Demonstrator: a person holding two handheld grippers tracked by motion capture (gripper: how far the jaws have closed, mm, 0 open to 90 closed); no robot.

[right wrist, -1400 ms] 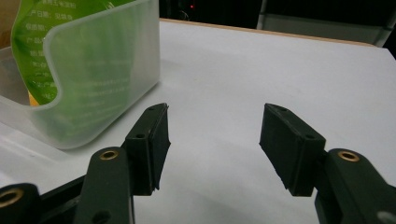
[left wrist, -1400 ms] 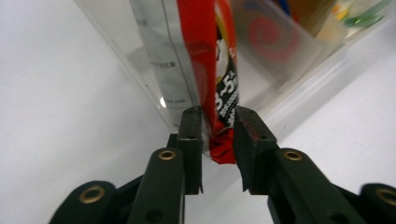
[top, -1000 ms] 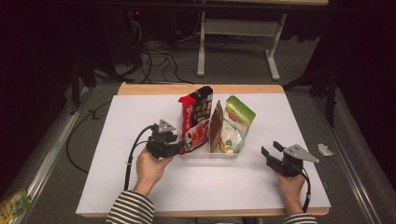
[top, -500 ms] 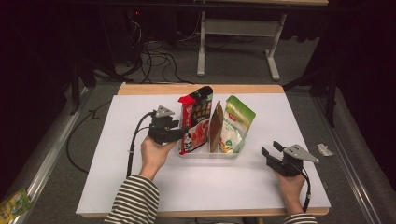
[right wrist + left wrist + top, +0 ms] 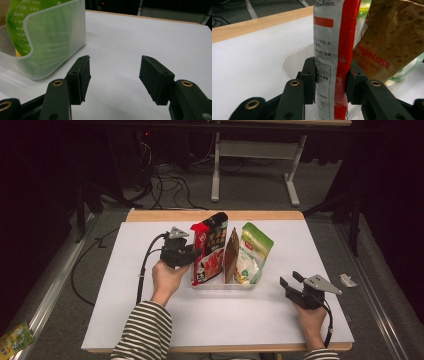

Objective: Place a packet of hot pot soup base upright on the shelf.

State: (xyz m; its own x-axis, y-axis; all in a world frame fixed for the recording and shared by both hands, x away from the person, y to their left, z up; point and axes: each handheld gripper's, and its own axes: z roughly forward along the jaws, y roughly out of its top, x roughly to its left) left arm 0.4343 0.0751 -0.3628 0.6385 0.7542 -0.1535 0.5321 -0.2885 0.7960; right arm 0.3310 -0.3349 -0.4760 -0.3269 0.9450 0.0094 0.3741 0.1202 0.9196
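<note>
**Red packet gripped at the left end of the bin, lift-out not yet done**

At the left of the high view, the left gripper (image 5: pixel 192 256) is clamped on the red packet (image 5: pixel 210 247), the leftmost of the snack bags standing in the clear plastic bin (image 5: pixel 220 285). The left gripper view shows the hold plainly: the two black jaws press the packet (image 5: pixel 334 65) from either side, low on its narrow edge, just above the bin's curved corner wall (image 5: pixel 292 58). The packet stands upright, and its bottom looks to be inside the bin, so I judge the grasp as made and the removal as the part left to do. Whether it is being taken out or set in cannot be told from this moment alone; the firm grip suggests a pull upward is the next call.

Moving right inside the bin, a brown packet (image 5: pixel 231 255) stands edge-on just beside the red one, nearly touching it, and shows close behind it in the left gripper view (image 5: pixel 387 40). Right of that, a green-and-white pouch (image 5: pixel 252 252) leans against the bin's right end; through the translucent wall (image 5: pixel 52 42) its green face (image 5: pixel 18 22) is visible in the right gripper view. So three bags sit in the one bin, all upright or nearly so.

Farther right and nearer the table's (image 5: pixel 125 295) front edge, the right gripper (image 5: pixel 292 280) rests in the person's hand, well apart from the bin, its jaws spread wide with nothing between them. A small scrap (image 5: pixel 346 280) lies at the table's right edge.
</note>
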